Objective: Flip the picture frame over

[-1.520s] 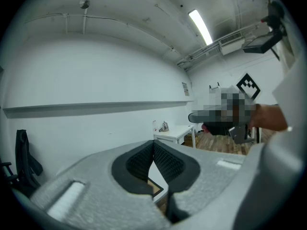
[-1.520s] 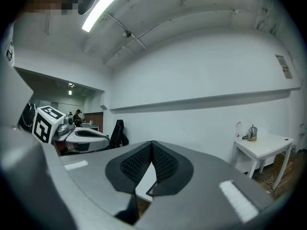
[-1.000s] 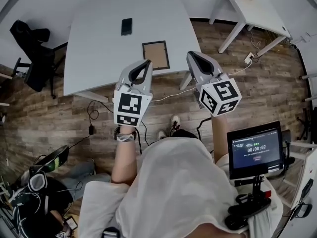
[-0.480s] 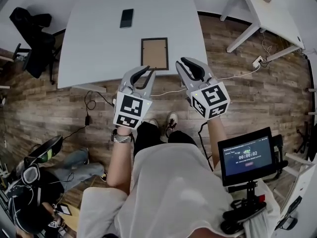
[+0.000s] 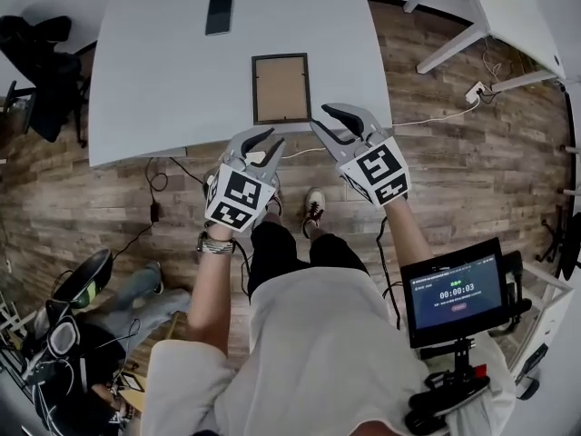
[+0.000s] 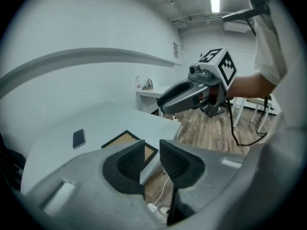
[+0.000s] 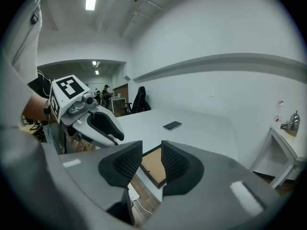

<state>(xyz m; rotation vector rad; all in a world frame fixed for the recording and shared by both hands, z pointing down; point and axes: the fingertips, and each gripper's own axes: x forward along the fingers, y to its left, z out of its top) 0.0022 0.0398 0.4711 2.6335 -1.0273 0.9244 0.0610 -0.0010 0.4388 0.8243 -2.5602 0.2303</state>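
The picture frame (image 5: 280,88) lies flat on the white surface (image 5: 163,80), close to the near edge and right of its middle. A brown panel inside a dark border faces up. Whether that is the front or the back I cannot tell. Its long axis runs straight away from the person, so one short end points at the near edge and the other at the far side, with the sides square to the surface's edges. A phone (image 5: 218,14) lies well apart from it, farther back and to the left.

The step in hand looks like the approach, and nothing is gripped yet. The left gripper (image 5: 268,140) and right gripper (image 5: 320,121) hang just off the near edge over the floor, below the frame's near end, one toward each near corner. Both sets of jaws are opening, and both gripper views show only air between them, with the frame visible beyond the gap.

The next move probably calls for reaching in low over the edge, getting a jaw under the near short end or a long side, pinching the thin border, and then turning the frame over about its long axis.
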